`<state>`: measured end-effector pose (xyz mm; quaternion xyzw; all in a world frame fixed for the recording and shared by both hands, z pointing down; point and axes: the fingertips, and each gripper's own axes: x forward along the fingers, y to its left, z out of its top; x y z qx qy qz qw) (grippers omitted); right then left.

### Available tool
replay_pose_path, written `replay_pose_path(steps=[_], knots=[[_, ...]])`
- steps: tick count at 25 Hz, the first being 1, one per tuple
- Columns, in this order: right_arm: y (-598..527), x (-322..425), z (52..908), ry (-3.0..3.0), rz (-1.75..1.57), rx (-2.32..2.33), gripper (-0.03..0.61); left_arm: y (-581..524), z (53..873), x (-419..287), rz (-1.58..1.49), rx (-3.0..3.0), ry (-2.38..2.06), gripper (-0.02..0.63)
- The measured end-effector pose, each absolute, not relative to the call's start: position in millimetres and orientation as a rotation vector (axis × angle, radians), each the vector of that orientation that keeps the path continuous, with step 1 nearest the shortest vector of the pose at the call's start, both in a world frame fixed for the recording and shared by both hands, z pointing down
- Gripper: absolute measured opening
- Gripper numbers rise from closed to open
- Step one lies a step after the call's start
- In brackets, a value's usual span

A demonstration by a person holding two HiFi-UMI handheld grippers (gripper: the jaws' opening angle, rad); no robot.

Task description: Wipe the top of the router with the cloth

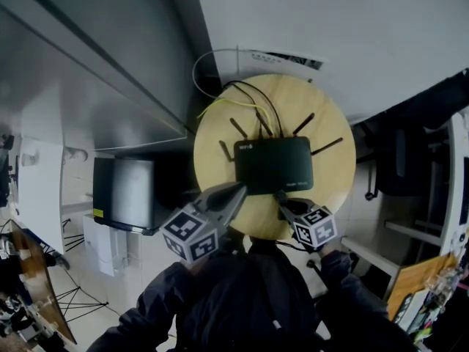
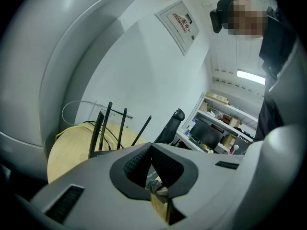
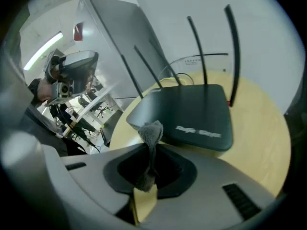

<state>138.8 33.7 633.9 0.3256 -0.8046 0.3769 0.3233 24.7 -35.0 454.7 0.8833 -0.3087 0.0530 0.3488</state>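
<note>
A black router (image 1: 273,163) with several antennas lies flat on a round wooden table (image 1: 333,189). My right gripper (image 1: 279,194) sits at the router's near edge, shut on a grey cloth (image 3: 151,131) that pokes out past its tips just short of the router (image 3: 184,116). My left gripper (image 1: 240,188) rests at the near left corner of the router with its pads (image 2: 165,164) pressed together. A small grey scrap shows low between them; I cannot tell what it is. The antennas (image 2: 105,126) stand up beyond the left gripper (image 2: 151,146).
Black and yellow cables (image 1: 256,105) run off the table's far side to the wall. A dark cabinet (image 1: 124,193) stands left of the table. An office chair (image 2: 170,126) and cluttered shelves (image 2: 216,123) are to the right. The person's dark sleeves fill the lower head view.
</note>
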Motion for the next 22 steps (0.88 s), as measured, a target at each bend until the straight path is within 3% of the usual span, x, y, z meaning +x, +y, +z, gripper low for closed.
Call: replay_pose_path(steps=[10, 15, 22], knots=[[38.8, 5.1, 662.4, -2.150, 1.102, 0.707, 0.069, -28.3, 453.0, 14.6, 0.140, 2.266, -0.855, -0.006], [34.3, 27.8, 680.0, -2.078, 1.250, 0.798, 0.069, -26.5, 453.5, 6.8, 0.142, 2.256, -0.877, -0.006], [23.9, 118.4, 680.6, -2.004, 1.254, 0.957, 0.069, -25.0, 455.0, 13.0, 0.144, 2.262, -0.857, -0.006]])
